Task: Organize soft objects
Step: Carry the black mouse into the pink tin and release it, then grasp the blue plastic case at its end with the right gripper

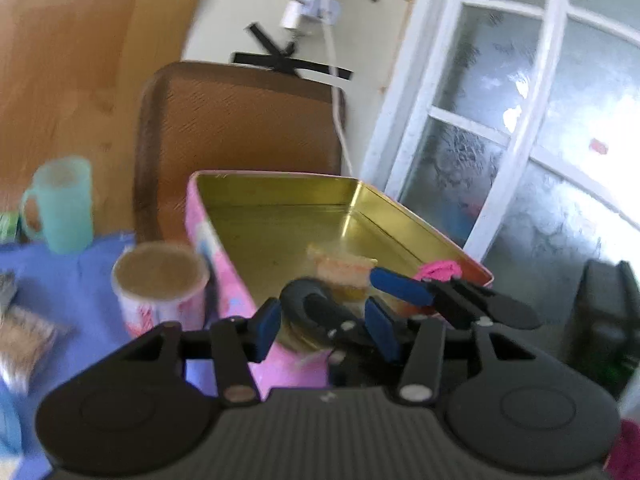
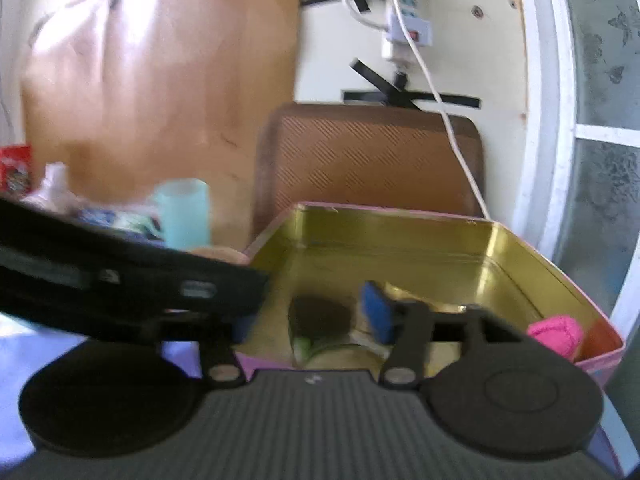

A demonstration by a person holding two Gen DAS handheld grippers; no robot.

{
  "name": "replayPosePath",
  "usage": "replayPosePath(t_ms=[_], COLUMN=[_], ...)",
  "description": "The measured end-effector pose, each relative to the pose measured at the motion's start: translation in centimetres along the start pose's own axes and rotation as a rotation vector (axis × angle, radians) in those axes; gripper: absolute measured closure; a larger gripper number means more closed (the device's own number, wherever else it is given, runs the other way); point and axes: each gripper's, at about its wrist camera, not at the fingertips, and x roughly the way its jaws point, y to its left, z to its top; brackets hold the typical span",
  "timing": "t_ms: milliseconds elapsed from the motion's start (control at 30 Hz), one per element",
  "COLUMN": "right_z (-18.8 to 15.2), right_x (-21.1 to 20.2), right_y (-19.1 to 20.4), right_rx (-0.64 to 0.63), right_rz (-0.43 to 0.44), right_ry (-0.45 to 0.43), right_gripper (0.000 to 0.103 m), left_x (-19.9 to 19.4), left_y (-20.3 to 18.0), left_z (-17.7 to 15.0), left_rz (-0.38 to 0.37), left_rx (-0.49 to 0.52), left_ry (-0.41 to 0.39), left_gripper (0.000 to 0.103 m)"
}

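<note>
Left gripper (image 1: 326, 326) fingers spread over the pink tin (image 1: 224, 276); right gripper (image 2: 312, 316) spread too, pink ball (image 2: 554, 334) at 3 o'clock

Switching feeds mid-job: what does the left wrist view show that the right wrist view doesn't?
Only the left wrist view: a patterned cup beside the tin, a black ring between the left gripper's open jaws, and a striped pad.
Only the right wrist view: a red packet far left.
Both: the tin, pink item, mug, tray.
</note>
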Motion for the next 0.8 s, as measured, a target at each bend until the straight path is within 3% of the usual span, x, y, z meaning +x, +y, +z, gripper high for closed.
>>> replayPosePath(t_ms=[133,200,300,433,567,633,800], right_z=[-0.5,-0.6,-0.5,-0.1,0.2,0.2,1.2], right_x=[-1.0,-2.1,-3.2,-3.5,-1.8,-0.3,3.3], right_y=[0.2,0.7,1.5,4.2,8.4,10.9,17.6], right_rx=[0.046,0.061,0.087,0.077,0.081,0.077,-0.007], right_rz=[0.013,0.019,0.076,0.233,0.405,0.486,0.590], right_ry=[-0.012,-0.033,-0.045,-0.029,0.072,0.135,0.222], right_gripper=[0.041,0.050,0.064,0.065,0.064,0.064,0.060], left_x=[-4.1,-6.1,-9.1,-12.6,-15.9,-17.6,-18.9], left_y=[2.7,4.7,7.7,12.3,17.5,19.4,21.5], left_z=[-2.0,-3.4,-6.1,-9.7,-11.9,-12.7,-14.4], left_rz=[0.032,0.054,0.148,0.300,0.427,0.448,0.454], left_rx=[-0.020,-0.046,-0.075,-0.148,-0.294,-0.361,-0.418], left_ry=[-0.038,-0.046,-0.045,-0.041,-0.074,-0.107,-0.149], left_gripper=[0.055,0.055,0.055,0.055,0.055,0.055,0.055])
